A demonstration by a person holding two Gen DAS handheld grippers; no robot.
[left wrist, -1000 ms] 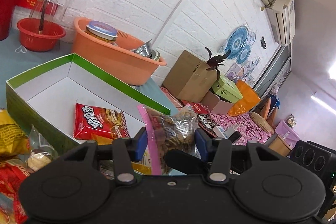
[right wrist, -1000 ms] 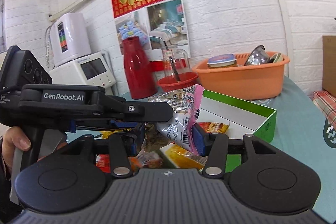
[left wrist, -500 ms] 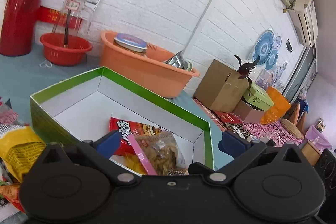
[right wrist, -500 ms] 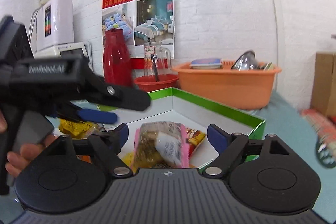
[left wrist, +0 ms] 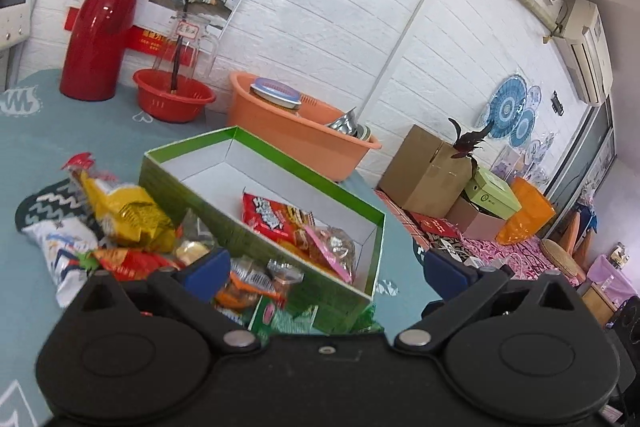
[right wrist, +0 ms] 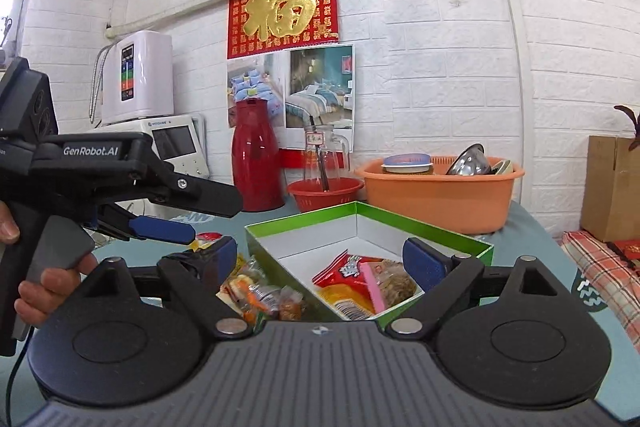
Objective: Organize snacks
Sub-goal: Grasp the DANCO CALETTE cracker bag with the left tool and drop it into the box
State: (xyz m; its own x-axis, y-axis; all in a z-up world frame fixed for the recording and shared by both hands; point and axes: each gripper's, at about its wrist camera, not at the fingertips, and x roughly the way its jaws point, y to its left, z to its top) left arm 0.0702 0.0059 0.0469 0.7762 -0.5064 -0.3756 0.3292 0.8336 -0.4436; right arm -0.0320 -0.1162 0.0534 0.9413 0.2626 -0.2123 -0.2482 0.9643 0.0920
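Both grippers, left (left wrist: 328,269) and right (right wrist: 328,259), are wide open and hold nothing. Some snacks (right wrist: 360,279) lie in the green box (left wrist: 240,227); the loose pile (left wrist: 132,223) sits beside it. A careless grab could push packets off the table.

Lighting: bright, even, diffuse; shadows soft and faint. Image quality: sharp focus, slight blur on nearest snack packets (left wrist: 256,287); strong fisheye curvature, dark corners.

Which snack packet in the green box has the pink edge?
The clear nut bag at the box's near end; the red packet beside it has none.
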